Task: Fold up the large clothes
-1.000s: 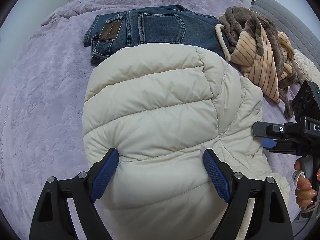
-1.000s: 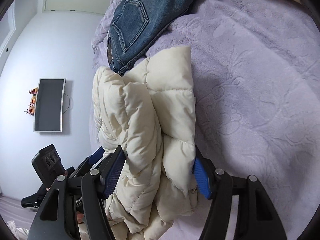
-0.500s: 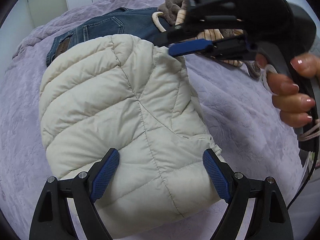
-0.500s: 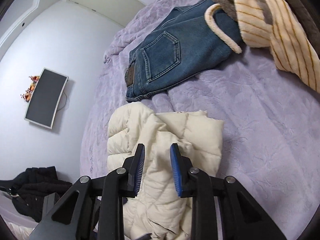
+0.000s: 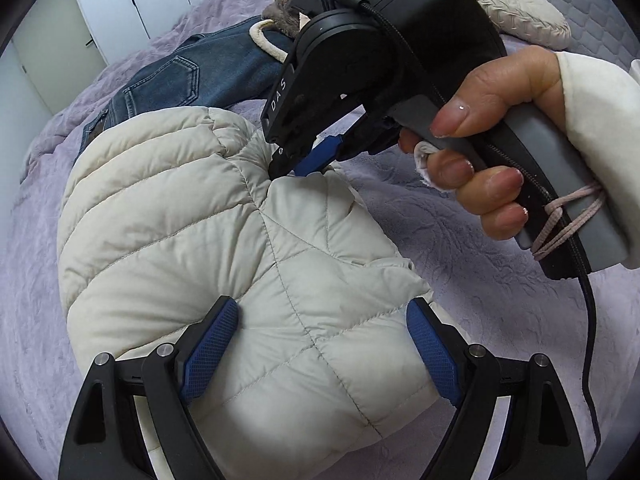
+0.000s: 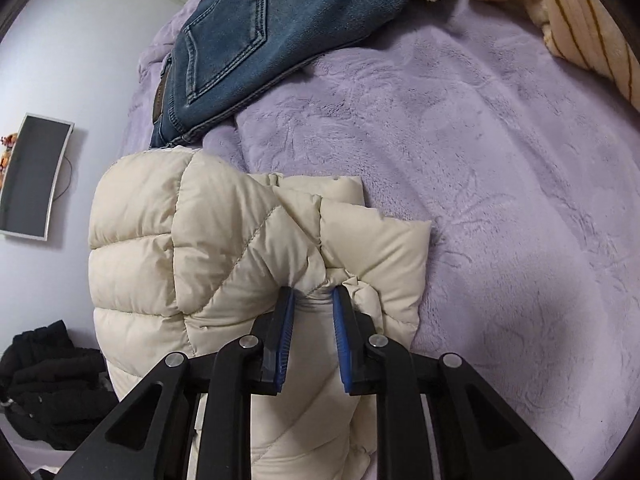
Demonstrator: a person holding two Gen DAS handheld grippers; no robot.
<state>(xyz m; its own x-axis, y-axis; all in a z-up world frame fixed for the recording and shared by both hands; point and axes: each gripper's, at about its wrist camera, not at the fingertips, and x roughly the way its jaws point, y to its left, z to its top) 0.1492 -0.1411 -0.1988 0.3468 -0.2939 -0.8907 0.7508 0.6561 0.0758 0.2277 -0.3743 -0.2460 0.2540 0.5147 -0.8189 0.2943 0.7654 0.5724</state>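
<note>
The cream puffer jacket (image 5: 224, 248) lies bundled on the purple bed (image 6: 500, 200), near the jeans (image 6: 248, 40). The right tool (image 6: 314, 300) is closing, its jaws pinching a gathered fold, probably to draw that edge over. The left tool (image 5: 320, 344) straddles the jacket, jaws wide and seemingly not gripping.

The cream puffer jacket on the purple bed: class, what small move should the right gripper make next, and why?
Probably finish pinching, then lift that flap across the body. The right gripper is closing on a bunched fold of the puffer jacket, with fabric between its pads, while the left gripper stands wide open over the near edge. The jacket lies only partly folded on the bedspread.
</note>
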